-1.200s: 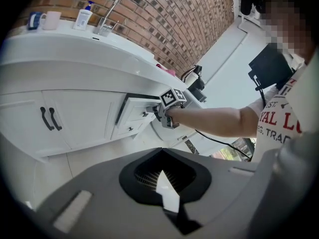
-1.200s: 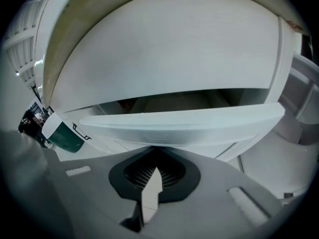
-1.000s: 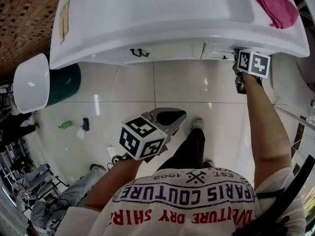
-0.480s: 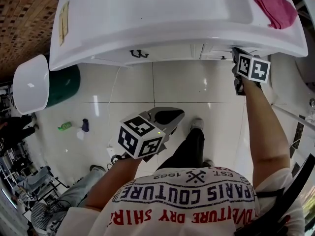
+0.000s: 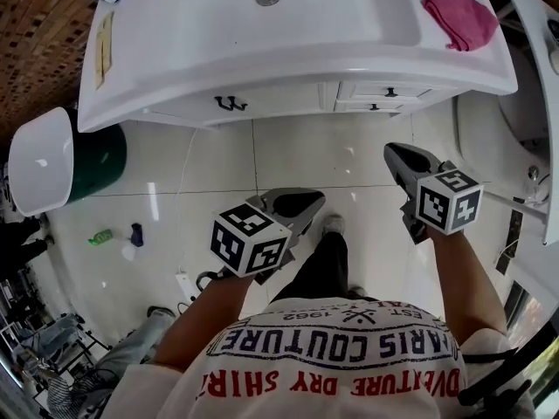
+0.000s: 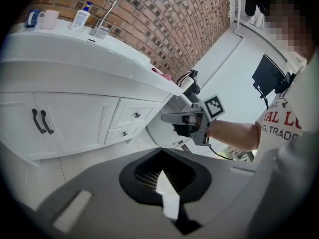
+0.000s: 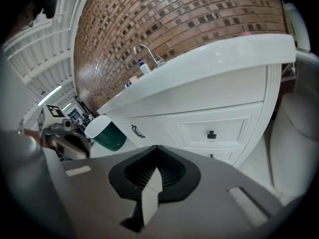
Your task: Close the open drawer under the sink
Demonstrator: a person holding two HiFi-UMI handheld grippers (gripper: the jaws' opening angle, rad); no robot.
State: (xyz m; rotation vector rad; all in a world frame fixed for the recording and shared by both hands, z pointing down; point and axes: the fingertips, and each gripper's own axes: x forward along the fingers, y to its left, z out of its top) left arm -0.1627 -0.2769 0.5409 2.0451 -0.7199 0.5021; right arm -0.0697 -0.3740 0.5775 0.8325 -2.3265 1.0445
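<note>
A green bin [image 5: 103,157] stands at far left. The left tongs [image 5: 306,203] hover over the floor [image 5: 218,160], closed and empty. Both drawers [image 5: 385,92] under the sink sit flush in the cabinet. The right tongs [image 5: 395,154], closed and empty, hang well apart from them. A pink cloth [image 5: 460,14] lies on the counter [image 5: 175,51].

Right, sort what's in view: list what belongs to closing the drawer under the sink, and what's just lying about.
Job in hand:
- top drawer and lower drawer, both looking shut
- sink cabinet
- right tongs, shut, off the cabinet
- left tongs, shut

Lying about:
- pink cloth on the counter
- green bin
- mug
- soap bottle
</note>
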